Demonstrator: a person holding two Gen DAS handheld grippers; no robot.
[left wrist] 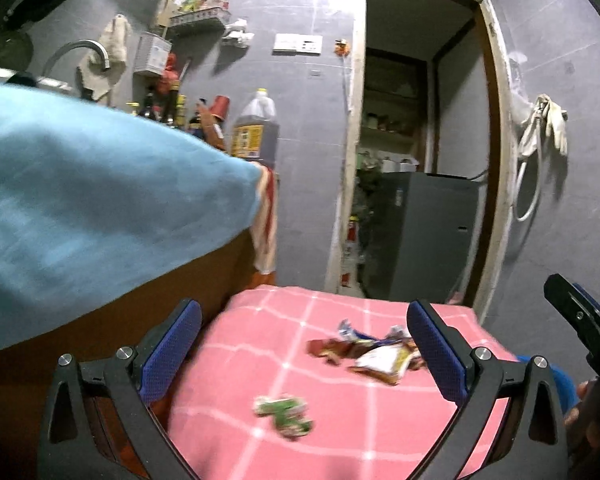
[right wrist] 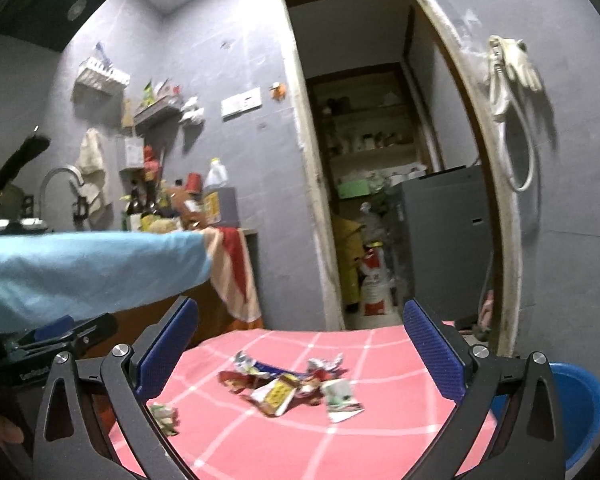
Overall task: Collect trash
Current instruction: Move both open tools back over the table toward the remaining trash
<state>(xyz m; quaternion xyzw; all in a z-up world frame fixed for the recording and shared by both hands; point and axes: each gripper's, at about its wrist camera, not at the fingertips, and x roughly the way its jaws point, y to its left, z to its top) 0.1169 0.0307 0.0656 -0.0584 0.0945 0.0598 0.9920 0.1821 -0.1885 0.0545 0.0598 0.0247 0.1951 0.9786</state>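
Several crumpled snack wrappers [left wrist: 374, 354] lie in a heap on a pink checked tablecloth [left wrist: 260, 344]; the heap also shows in the right wrist view [right wrist: 284, 384]. One green wrapper [left wrist: 286, 416] lies apart, nearer and to the left, and also shows in the right wrist view [right wrist: 165, 418]. My left gripper [left wrist: 306, 350] is open and empty above the cloth, the heap by its right finger. My right gripper [right wrist: 300, 350] is open and empty, the heap between its fingers and below. A blue bucket [right wrist: 576, 404] stands to the right of the table.
A counter [left wrist: 216, 280] with bottles, a large oil jug [left wrist: 256, 128], a faucet [left wrist: 80, 54] and a striped towel [right wrist: 232, 272] stands to the left. A light-blue sleeve [left wrist: 100, 184] crosses the left. An open doorway [right wrist: 384, 184] leads to a storeroom behind.
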